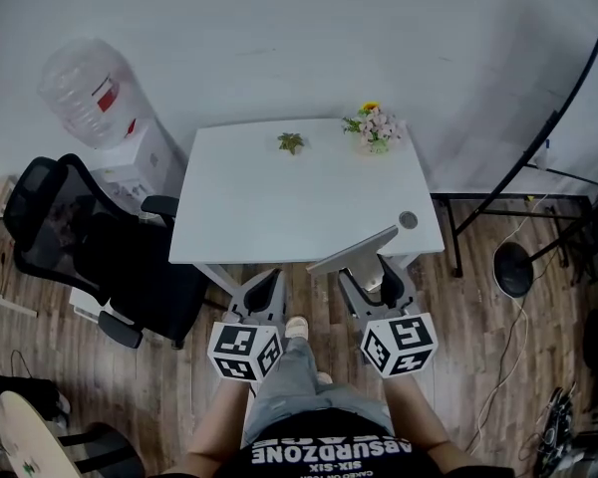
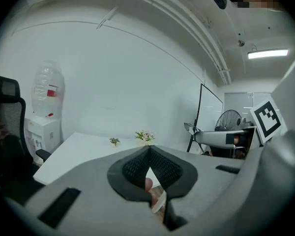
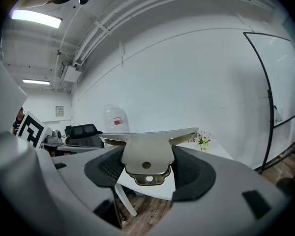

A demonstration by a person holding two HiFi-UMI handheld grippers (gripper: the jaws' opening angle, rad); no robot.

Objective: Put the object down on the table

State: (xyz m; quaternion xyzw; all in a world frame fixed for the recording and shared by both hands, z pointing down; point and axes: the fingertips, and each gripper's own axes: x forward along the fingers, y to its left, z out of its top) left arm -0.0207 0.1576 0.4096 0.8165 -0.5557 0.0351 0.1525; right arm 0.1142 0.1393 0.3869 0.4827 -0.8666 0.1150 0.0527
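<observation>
You hold both grippers low in front of your waist, side by side, level with each other and pointing forward. Your left gripper [image 1: 266, 287] has its jaws pressed together with nothing between them. Your right gripper [image 1: 381, 272] is clamped on a flat metal piece [image 3: 146, 154], a pad against each side.

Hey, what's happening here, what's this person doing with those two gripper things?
A person stands at a white table with a gripper in each hand. The right gripper is shut on a flat metal piece, held in the air near the table's front edge and not yet set down. The left gripper is shut and empty, beside it.
</observation>
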